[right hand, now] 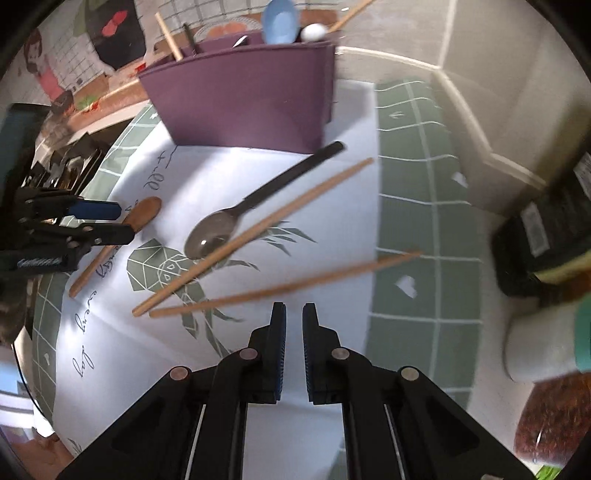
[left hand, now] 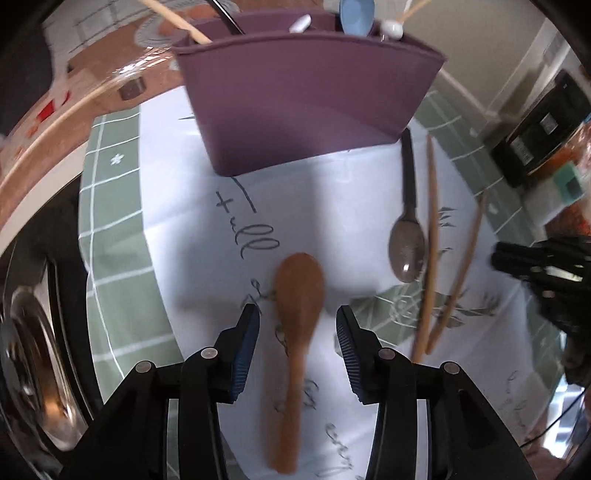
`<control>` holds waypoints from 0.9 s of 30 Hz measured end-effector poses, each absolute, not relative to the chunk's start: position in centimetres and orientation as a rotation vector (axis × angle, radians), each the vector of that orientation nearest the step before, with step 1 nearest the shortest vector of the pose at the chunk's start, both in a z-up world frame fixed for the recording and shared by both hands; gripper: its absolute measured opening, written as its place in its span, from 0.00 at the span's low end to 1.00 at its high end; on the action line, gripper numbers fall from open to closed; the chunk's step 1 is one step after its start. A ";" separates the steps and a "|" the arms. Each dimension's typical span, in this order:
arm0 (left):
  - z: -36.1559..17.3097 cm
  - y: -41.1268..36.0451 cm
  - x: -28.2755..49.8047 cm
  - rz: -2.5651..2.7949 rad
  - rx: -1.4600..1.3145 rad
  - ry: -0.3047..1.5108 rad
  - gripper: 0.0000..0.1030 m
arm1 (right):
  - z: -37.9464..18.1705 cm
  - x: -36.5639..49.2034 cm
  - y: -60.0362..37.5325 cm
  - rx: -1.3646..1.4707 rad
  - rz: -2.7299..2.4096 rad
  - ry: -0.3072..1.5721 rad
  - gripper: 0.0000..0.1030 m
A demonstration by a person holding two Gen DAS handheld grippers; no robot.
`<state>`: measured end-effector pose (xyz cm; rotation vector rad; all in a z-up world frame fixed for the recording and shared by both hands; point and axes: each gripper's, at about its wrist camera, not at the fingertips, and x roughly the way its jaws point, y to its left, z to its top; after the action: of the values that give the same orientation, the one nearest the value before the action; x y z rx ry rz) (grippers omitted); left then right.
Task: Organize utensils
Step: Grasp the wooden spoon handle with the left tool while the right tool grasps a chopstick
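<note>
A wooden spoon (left hand: 297,317) lies on the white printed cloth (left hand: 177,206), its handle between the fingers of my open left gripper (left hand: 297,319), which hovers just over it. It also shows in the right wrist view (right hand: 144,214) under the left gripper (right hand: 110,223). A metal spoon with a black handle (left hand: 408,236) (right hand: 221,229) and two wooden chopsticks (left hand: 430,236) (right hand: 255,232) lie to the right. A purple utensil holder (left hand: 306,99) (right hand: 243,96) stands behind, holding a blue spoon (left hand: 356,14), chopsticks and other utensils. My right gripper (right hand: 294,314) is nearly closed and empty, near the chopsticks.
A green checked mat (right hand: 413,206) lies under the cloth. A black box (right hand: 546,229) and containers (right hand: 535,343) stand at the right. A glass lid (left hand: 33,369) sits at the left in the left wrist view.
</note>
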<state>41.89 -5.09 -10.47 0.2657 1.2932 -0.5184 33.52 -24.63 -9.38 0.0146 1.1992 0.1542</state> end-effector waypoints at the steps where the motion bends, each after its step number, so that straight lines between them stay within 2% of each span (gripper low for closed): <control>1: -10.9 -5.4 42.3 -0.511 0.280 1.315 0.42 | -9.1 33.5 -25.0 0.032 0.152 1.190 0.09; 3: -11.0 -5.8 42.5 -0.513 0.296 1.316 0.39 | -8.6 32.5 -25.8 0.062 0.144 1.170 0.11; 5: -11.0 -6.2 42.6 -0.508 0.295 1.314 0.30 | -8.0 32.6 -26.4 0.108 0.130 1.150 0.15; 9: -10.9 -6.5 42.2 -0.484 0.237 1.280 0.29 | -7.7 34.5 -26.1 0.212 0.079 1.115 0.27; 17: -7.9 -2.4 39.0 -0.349 -0.032 1.131 0.29 | -9.6 40.4 -26.1 0.439 -0.145 1.137 0.27; 27: -7.5 1.6 36.1 -0.333 -0.156 1.119 0.29 | -11.3 43.1 -22.1 0.266 -0.297 1.173 0.24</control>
<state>36.08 1.59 -7.52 -0.1565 1.1195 -0.3331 43.08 -22.10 -11.33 0.2663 1.1734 -0.2973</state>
